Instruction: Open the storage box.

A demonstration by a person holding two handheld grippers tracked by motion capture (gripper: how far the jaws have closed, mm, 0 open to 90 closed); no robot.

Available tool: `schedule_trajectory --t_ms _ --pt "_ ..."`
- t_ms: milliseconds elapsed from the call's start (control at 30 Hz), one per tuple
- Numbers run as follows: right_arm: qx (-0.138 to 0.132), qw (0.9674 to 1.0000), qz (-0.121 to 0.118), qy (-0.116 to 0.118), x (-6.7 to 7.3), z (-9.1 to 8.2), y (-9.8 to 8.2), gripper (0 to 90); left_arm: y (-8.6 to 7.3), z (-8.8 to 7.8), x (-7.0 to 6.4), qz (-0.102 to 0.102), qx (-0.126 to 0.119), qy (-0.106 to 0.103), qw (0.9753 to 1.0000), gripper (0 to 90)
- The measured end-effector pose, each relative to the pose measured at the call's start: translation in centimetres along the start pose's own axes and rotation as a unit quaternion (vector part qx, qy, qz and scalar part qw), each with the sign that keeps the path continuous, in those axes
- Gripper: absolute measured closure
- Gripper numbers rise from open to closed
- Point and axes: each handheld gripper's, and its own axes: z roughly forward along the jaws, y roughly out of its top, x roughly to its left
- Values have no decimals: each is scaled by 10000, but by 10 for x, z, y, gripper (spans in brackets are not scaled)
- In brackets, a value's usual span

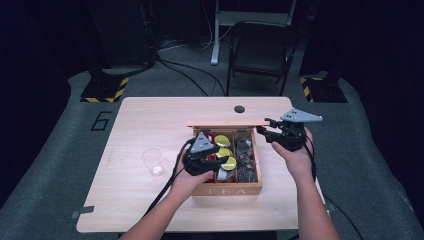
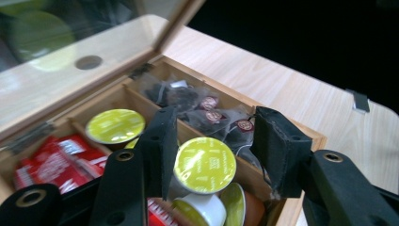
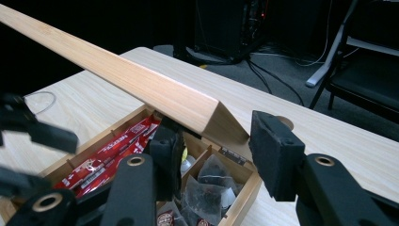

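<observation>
the yellow-lidded capsule (image 2: 204, 165) sits in the middle compartment of the wooden tea box (image 1: 227, 190), on top of a few other capsules, and it's right between the jaws of the left gripper (image 2: 214, 150). the jaws are spread to either side of it, one pad looks close to the lid's edge, but i can't honestly tell if it's touching yet, the angle's too tight. so i'd say this is the reach-in-and-grab step, not a finished grab.

another yellow capsule (image 2: 115, 126) lies further back in the same compartment, red sachets (image 2: 56, 162) fill the one beside it, and dark tea bags (image 2: 202, 106) fill the third.

the right gripper (image 3: 216, 150) hovers at the box's back corner with its jaws spread, nothing pinched, just under the raised lid (image 3: 141, 80). looks like it's there to keep the lid from dropping.

next move imo: close the left jaws squarely on the capsule's sides, below the lid rim, then lift straight up so it clears the dividers. a clear plastic cup (image 1: 152, 161) stands on the table (image 1: 150, 210) left of the box, possibly where it's headed.
</observation>
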Motion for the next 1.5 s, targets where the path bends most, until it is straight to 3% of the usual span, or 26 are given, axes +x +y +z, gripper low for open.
schedule_trajectory --t_ms 167,267,400,600,633,667,900,1067,1233,1333,1500 --pt "-9 10000 -64 -58 1 0 1 555 6 20 -2 177 160 -141 9996 496" --pt "-1 10000 -57 -49 0 0 1 555 12 31 -5 383 246 -200 9988 498" --pt "-10 10000 -52 -36 0 1 2 555 13 47 -7 427 360 -284 9980 491" --pt "11 10000 -13 -26 0 1 2 555 13 65 -7 477 587 -203 9969 447" --pt "11 10000 -17 -24 -1 1 2 555 13 68 -8 412 584 -190 9973 439" --pt "17 10000 -24 -23 -1 1 2 555 14 68 -7 503 647 -177 9965 432" --pt "9 10000 -32 -25 -1 1 3 555 12 87 -5 493 1000 -122 9937 379" --pt "7 10000 -35 -7 -1 1 2 555 10 95 -2 563 1270 -51 9903 375" --pt "8 10000 -45 1 -2 0 2 555 9 99 0 563 1261 8 9904 374" --pt "-2 10000 -42 -4 -1 1 2 555 10 101 0 572 1269 74 9902 386" --pt "-2 10000 -41 -5 -1 0 2 555 9 105 -4 751 1404 68 9872 532"
